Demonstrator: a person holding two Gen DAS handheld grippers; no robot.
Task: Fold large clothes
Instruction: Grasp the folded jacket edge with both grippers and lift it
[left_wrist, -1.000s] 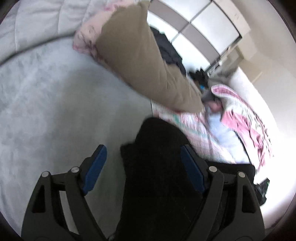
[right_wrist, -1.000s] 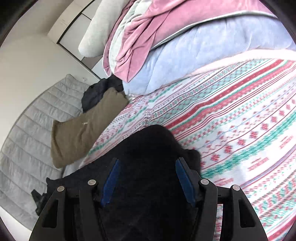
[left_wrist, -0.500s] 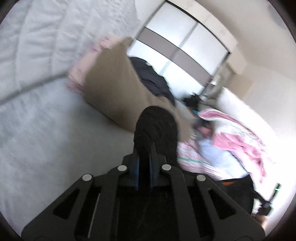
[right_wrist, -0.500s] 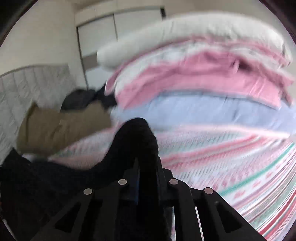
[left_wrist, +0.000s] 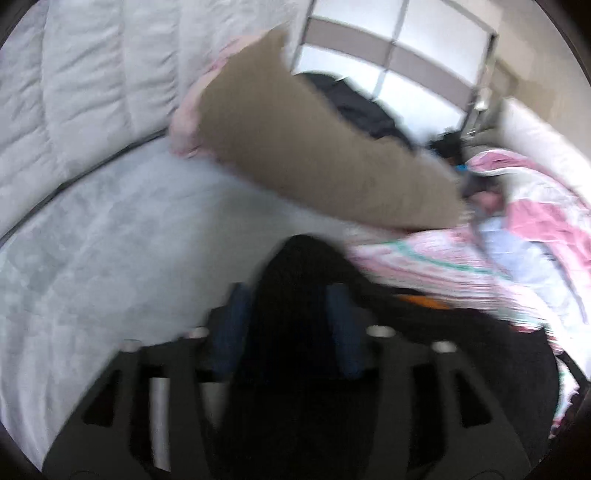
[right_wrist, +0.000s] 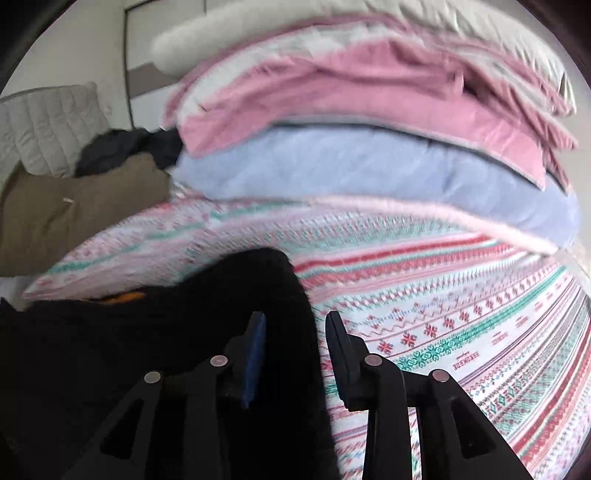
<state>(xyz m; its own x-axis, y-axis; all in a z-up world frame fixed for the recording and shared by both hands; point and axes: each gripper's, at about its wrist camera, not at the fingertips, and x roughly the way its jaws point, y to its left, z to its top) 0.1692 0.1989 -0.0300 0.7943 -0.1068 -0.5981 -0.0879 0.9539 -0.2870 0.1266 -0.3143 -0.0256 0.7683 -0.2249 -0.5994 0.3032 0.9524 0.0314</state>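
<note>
A large black garment (left_wrist: 303, 258) lies on the bed, half on a grey sheet and half on a patterned blanket. A raised fold of it stands between the blue pads (left_wrist: 231, 325) of my left gripper (left_wrist: 288, 325), whose jaws are opening; the picture is blurred. In the right wrist view the same black garment (right_wrist: 240, 280) spreads to the left. My right gripper (right_wrist: 295, 347) is opening too. The cloth edge lies against its left pad (right_wrist: 255, 350), and the blanket shows in the gap beside the right finger. An orange patch (right_wrist: 122, 297) peeks out at the garment's far edge.
A brown cushion (left_wrist: 314, 147) leans against the grey quilted headboard (left_wrist: 92, 74), with dark clothes (left_wrist: 362, 107) behind it. The patterned blanket (right_wrist: 443, 295) covers the bed's right side. Pink and pale blue bedding (right_wrist: 369, 147) is piled high beyond it. A wardrobe (left_wrist: 406, 55) stands at the back.
A second ago both grippers stood open around the black cloth, then both shut on a pinched fold. Now both jaws stand apart again, and both views have swung and tilted.
</note>
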